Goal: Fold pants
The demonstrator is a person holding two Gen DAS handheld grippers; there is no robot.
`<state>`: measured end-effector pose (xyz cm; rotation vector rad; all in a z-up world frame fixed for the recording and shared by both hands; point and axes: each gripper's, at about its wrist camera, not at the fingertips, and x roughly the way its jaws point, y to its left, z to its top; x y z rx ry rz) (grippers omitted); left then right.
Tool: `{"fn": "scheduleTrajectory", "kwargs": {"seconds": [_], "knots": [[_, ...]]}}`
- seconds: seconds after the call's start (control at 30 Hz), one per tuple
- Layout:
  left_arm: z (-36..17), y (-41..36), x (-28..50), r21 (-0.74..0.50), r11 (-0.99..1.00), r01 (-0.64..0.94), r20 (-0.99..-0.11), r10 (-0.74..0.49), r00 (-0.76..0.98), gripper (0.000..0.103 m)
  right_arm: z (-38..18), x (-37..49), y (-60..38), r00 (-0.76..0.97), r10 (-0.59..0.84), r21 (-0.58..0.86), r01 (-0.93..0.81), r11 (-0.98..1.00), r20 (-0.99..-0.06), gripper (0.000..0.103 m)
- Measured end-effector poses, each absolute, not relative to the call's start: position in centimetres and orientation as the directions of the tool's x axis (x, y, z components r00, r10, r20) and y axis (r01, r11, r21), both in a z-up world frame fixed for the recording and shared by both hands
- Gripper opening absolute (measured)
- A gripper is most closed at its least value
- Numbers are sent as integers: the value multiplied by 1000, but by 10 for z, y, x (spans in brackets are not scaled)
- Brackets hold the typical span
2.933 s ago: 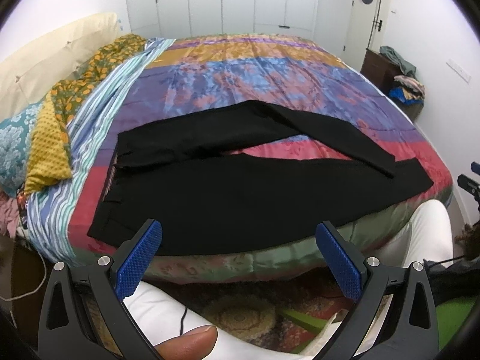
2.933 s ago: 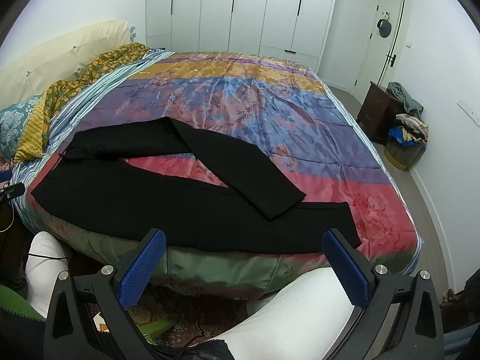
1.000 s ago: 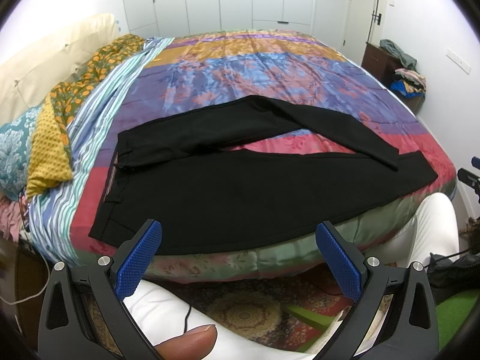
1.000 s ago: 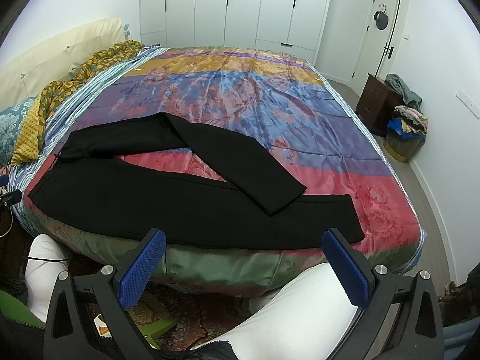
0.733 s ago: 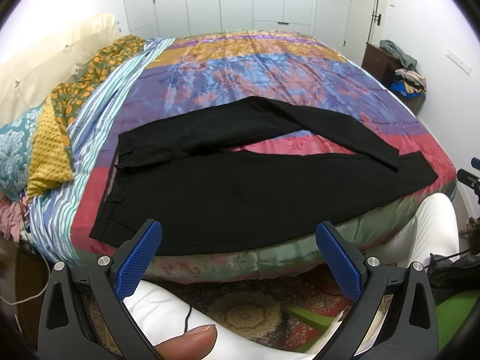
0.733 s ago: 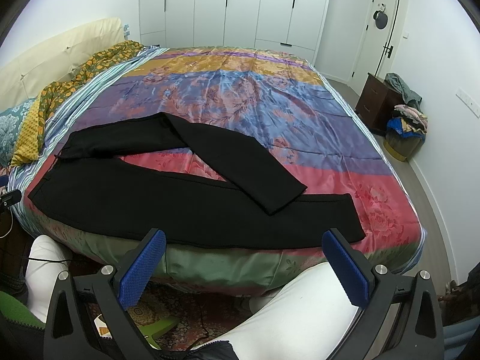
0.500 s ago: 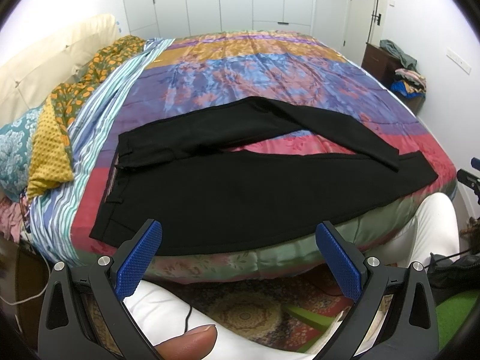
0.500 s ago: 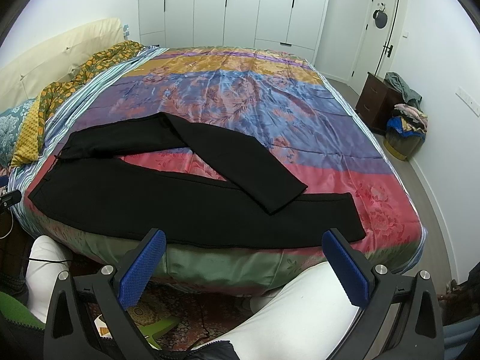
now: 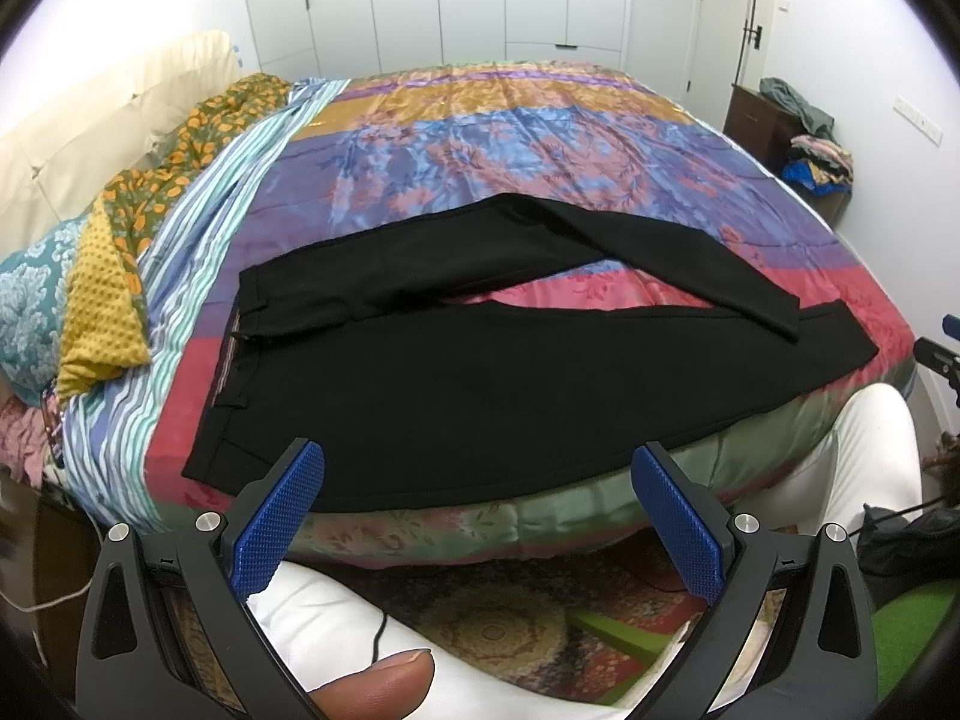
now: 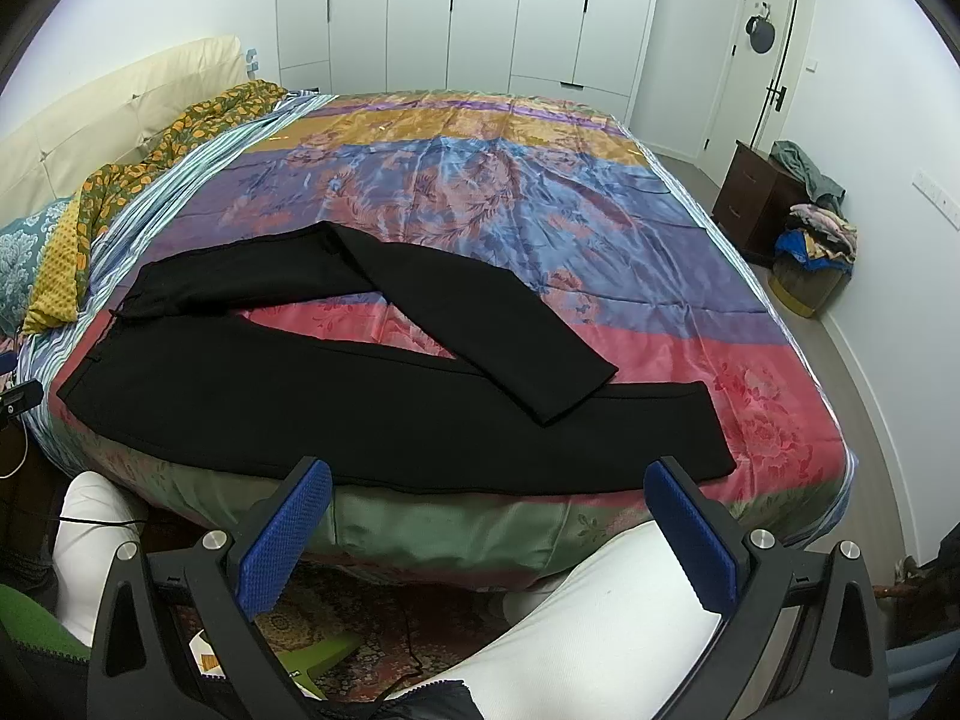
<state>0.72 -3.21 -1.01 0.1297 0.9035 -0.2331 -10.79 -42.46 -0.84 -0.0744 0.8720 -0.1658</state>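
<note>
Nothing of note has moved over the last second: both grippers hold the same station off the near edge of the bed, and the pants lie as before; against the frame from about three seconds back, the views have shifted only slightly.

Left gripper point(image 9: 477, 519): held level, low, in front of the bed's near edge, pointing across the mattress. Jaws spread wide, nothing between the blue pads point(image 9: 279, 516). A thumb tip point(image 9: 372, 684) shows at the bottom of the left wrist view.

Right gripper point(image 10: 489, 531): same posture, further along the edge toward the leg hems. Jaws spread wide, empty. Neither tool touches the fabric.

Pants point(image 9: 480, 372): one pair, black, spread lengthwise along the near edge of the bed point(image 9: 540, 138), waistband toward the pillow end, hems toward the door side. Near leg lies straight along the edge. Far leg point(image 10: 480, 324) bends at mid-length and crosses back diagonally, its hem resting on top of the near leg's lower part.

Count, in view:
- grippers: 2
- pants: 1 pair, 2 legs
- patterned bedspread: 1, multicoloured bands
- person's knees in white trousers: 2, one low in each view point(image 10: 600, 618)
- dark nightstand point(image 10: 750, 198): 1, by the right-hand wall, clothing heaped on and beside it
- pillows at the left end point(image 9: 36, 312): exact number cannot be told
</note>
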Motion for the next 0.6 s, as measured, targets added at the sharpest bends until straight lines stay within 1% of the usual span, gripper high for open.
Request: {"fn": "scheduleTrajectory", "kwargs": {"seconds": [0.6], "knots": [[-7,-26,10,24,967,253,-788,-137,600,102,-15,-108,-422,632,-170,-127,112,985,-756,103]]}}
